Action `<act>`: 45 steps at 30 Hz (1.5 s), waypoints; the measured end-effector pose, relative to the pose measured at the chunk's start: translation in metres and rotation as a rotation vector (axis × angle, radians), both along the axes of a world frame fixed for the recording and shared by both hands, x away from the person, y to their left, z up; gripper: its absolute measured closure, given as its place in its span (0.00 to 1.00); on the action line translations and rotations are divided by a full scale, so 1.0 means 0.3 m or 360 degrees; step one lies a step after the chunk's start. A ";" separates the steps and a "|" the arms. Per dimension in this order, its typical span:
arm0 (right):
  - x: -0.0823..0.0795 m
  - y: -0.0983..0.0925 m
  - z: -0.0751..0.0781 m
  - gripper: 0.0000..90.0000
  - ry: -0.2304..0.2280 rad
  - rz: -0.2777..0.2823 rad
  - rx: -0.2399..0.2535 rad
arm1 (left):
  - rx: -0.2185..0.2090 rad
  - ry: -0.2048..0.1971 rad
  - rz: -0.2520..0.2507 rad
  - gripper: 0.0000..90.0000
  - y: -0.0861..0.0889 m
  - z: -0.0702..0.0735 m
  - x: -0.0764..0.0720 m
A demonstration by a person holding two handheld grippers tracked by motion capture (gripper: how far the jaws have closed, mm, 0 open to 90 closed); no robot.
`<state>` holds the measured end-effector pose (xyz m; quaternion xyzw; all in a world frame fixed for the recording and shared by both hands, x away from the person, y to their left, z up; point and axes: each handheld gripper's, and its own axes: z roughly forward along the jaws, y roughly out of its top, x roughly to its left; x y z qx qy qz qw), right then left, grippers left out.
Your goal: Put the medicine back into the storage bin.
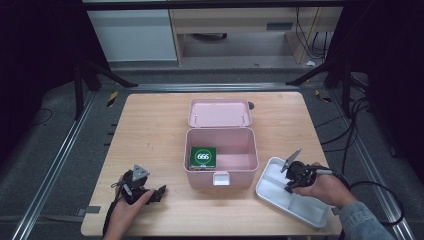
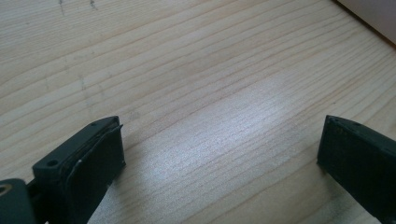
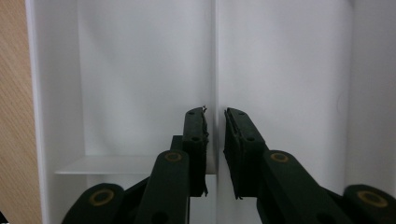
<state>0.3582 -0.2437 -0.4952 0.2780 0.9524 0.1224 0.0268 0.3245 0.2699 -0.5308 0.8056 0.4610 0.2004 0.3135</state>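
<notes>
An open pink box (image 1: 250, 150) stands at the table's middle, its lid (image 1: 220, 112) folded back. Inside it on the left lies a green card (image 1: 203, 156) marked 666. A white divided tray (image 1: 272, 192) lies to the right of the box. My right gripper (image 1: 290, 187) points down into the tray (image 3: 140, 70). Its jaws (image 3: 215, 116) stand a narrow gap apart, one on each side of the tray's thin divider (image 3: 215, 56), with a sliver of white showing beside each pad. My left gripper (image 1: 160, 192) rests at the front left, wide open (image 2: 219, 154) over bare wood, holding nothing.
The wooden table (image 1: 150, 130) has free room left of the box and behind it. A corner of the pink box (image 2: 373, 18) shows at the top right of the left gripper view. Dark frame rails and cables run along both sides of the table.
</notes>
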 end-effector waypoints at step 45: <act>0.121 -0.041 0.495 1.00 -0.0475 0.0019 0.0384 | -0.0004 -0.0002 0.0001 0.00 -0.001 -0.001 -0.001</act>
